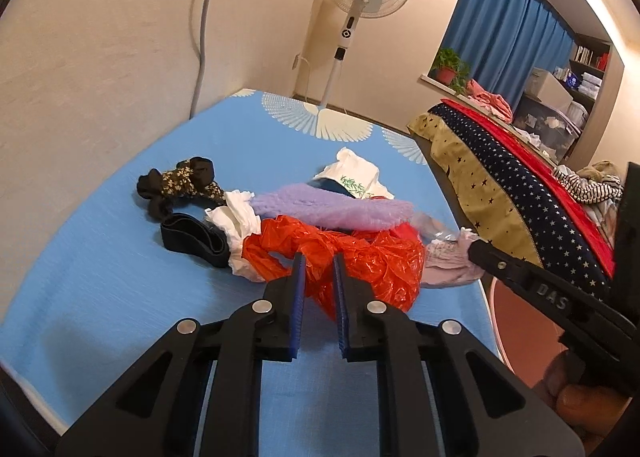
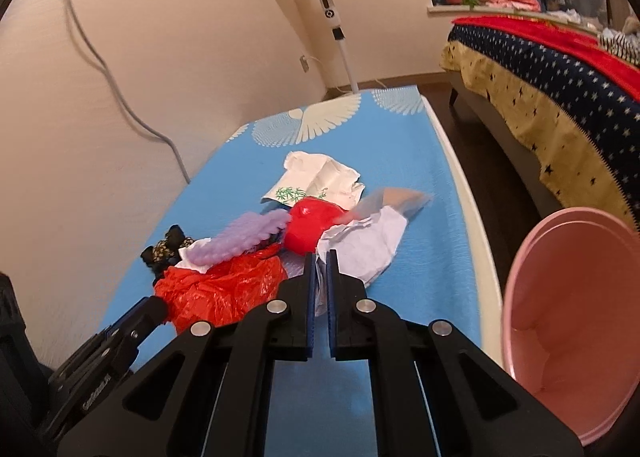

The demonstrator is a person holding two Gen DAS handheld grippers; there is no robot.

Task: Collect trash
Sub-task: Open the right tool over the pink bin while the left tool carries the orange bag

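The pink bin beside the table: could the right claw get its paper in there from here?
Probably yes. The right claw is shut on the paper, and the bin stands open-mouthed just to its right, with nothing between them.

We see the pink bin (image 2: 568, 321) only in part, its right side and base cut off by the picture's edge. The clear wrapper (image 2: 400, 197) is blurred. The red bag (image 1: 360, 257) hides the lower end of the purple wrap (image 1: 328, 205).
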